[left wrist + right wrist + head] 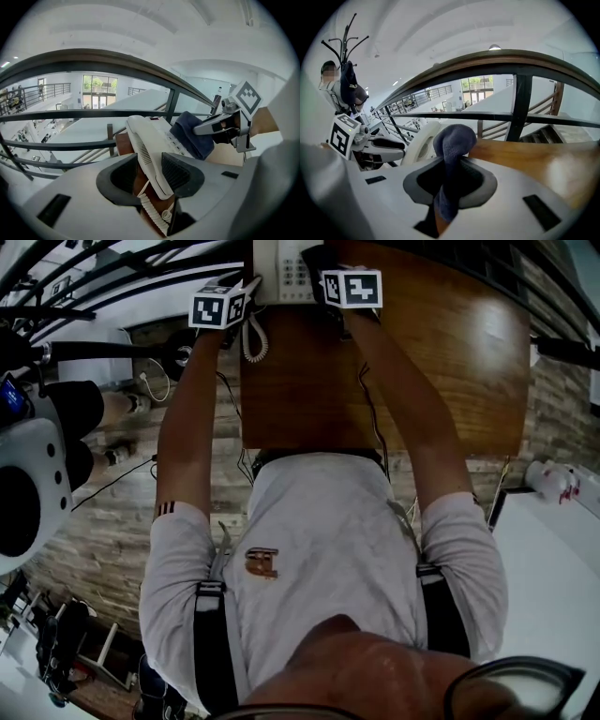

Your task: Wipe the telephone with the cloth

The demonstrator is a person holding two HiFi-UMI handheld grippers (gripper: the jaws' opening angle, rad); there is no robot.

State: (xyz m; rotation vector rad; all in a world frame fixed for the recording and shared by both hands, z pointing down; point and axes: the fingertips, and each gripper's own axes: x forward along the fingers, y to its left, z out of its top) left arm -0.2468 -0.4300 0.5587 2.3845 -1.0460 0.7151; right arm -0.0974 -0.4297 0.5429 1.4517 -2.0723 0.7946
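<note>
Telephone (281, 268) sits at the far edge of the wooden bench (450, 362) in the head view, its coiled cord (253, 338) hanging near the left tool (246, 294), the right tool (323, 268) alongside. Left gripper view: jaws narrowed onto the tilted telephone's handset side, gripping it; the dark blue cloth (190, 133) lies on the keypad. Right gripper view: jaws pinched on the cloth's bunched fold. Hard strokes could twist the telephone from that thin grip toward the railing (520, 108), or tug the cloth loose.
</note>
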